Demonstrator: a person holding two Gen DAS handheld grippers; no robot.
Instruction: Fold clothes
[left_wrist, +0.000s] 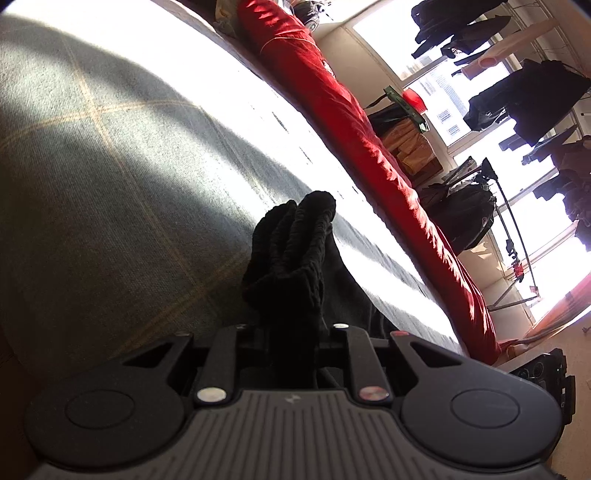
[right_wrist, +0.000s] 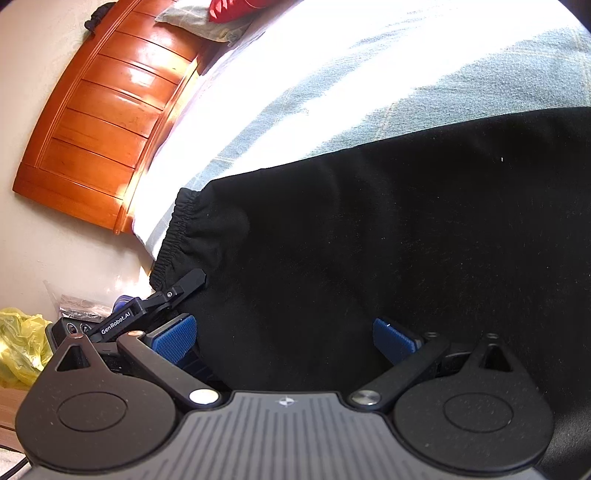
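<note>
A black garment (right_wrist: 369, 240) lies spread on the bed, its gathered elastic edge (right_wrist: 173, 236) toward the bed's side. In the left wrist view my left gripper (left_wrist: 291, 325) is shut on a bunched, ribbed fold of this black fabric (left_wrist: 295, 251), which rises between the jaws and hides the fingertips. The right wrist view shows the same left gripper (right_wrist: 188, 282) at the garment's edge, just below the elastic. My right gripper (right_wrist: 284, 339) is open, its blue pads (right_wrist: 173, 338) set wide apart over the black cloth, which fills the gap between them.
The grey checked bed sheet (left_wrist: 110, 166) runs under the garment, part of it in harsh sunlight. A red quilt (left_wrist: 332, 103) lies along the far side. A wooden headboard (right_wrist: 103, 122) stands at one end, a yellow bag (right_wrist: 18, 343) on the floor. Clothes (left_wrist: 517, 99) hang by the windows.
</note>
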